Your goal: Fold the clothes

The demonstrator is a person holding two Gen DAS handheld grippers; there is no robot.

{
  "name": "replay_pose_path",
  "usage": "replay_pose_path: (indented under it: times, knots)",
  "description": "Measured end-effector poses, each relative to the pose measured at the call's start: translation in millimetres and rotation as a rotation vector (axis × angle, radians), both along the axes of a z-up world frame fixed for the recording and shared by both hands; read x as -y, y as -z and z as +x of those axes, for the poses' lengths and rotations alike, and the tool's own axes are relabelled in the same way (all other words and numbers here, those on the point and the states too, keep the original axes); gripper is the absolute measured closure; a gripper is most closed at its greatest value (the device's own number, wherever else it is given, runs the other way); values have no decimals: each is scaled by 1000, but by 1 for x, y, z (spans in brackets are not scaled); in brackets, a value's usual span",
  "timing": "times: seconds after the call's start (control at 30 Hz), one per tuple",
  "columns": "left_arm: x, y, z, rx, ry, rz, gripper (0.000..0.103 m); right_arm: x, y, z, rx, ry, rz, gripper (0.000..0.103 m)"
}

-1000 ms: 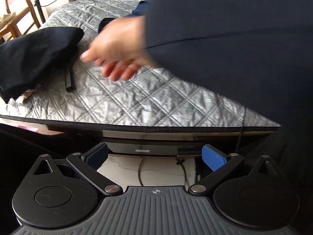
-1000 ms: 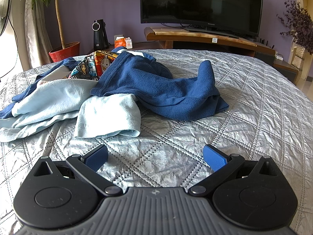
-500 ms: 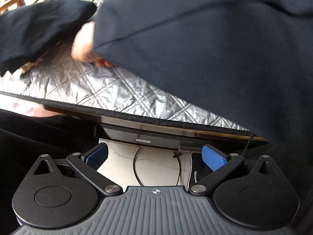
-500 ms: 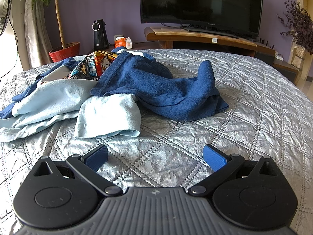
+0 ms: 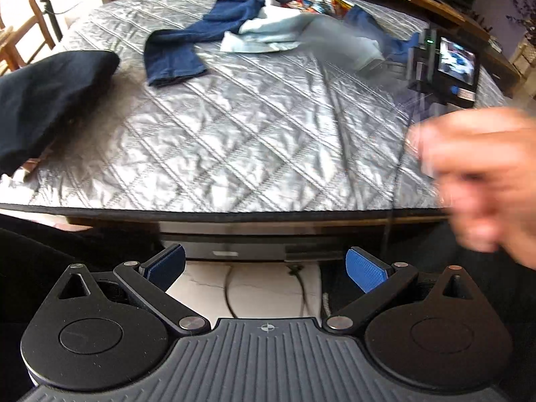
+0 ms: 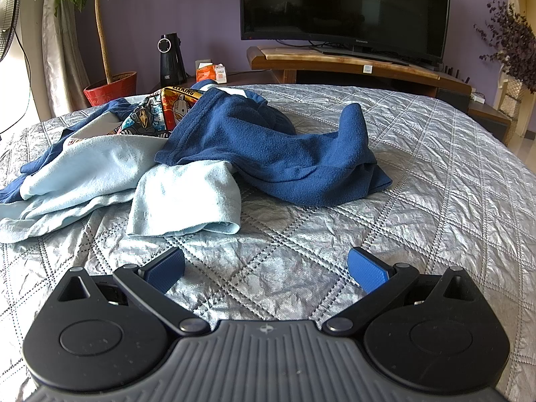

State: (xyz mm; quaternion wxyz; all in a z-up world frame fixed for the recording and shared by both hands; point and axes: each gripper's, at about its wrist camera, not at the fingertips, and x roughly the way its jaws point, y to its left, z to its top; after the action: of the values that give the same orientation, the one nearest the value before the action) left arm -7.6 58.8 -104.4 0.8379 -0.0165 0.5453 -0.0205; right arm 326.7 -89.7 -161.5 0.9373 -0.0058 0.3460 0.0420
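A heap of clothes lies on the silver quilted bed (image 6: 418, 181): a dark blue fleece garment (image 6: 278, 154), a light blue garment (image 6: 140, 181) and a printed cartoon shirt (image 6: 160, 114). My right gripper (image 6: 266, 269) is open and empty, resting low on the quilt just in front of the heap. My left gripper (image 5: 266, 266) is open and empty, off the bed's near edge over the floor. In the left wrist view the heap (image 5: 268, 23) lies far across the bed, with a blue sleeve (image 5: 171, 57) spread toward me and a folded black garment (image 5: 43, 100) at the left.
A bare hand (image 5: 479, 181), blurred, is at the right in the left wrist view. The right gripper's body and screen (image 5: 449, 67) stand on the bed. Beyond the bed are a TV (image 6: 345, 10) on a wooden stand, a potted plant (image 6: 107, 87) and a wooden chair (image 5: 20, 33).
The dark-sleeved arm and hand that covered the left wrist view have swung away to the right, uncovering the bed and the heap. The right gripper has not moved.
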Motion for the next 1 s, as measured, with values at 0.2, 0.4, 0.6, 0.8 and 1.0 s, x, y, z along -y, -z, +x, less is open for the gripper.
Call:
replay_pose_path:
  times: [0.2, 0.4, 0.6, 0.8, 1.0]
  knots:
    - [34, -18, 0, 16, 40, 30, 0, 0, 0, 0, 0, 0, 0, 0]
    - [65, -37, -2, 29, 52, 27, 0, 0, 0, 0, 0, 0, 0, 0]
    - [94, -48, -12, 46, 100, 49, 0, 0, 0, 0, 0, 0, 0, 0]
    - [109, -60, -23, 80, 136, 53, 0, 0, 0, 0, 0, 0, 0, 0]
    - [113, -65, -30, 94, 142, 59, 0, 0, 0, 0, 0, 0, 0, 0]
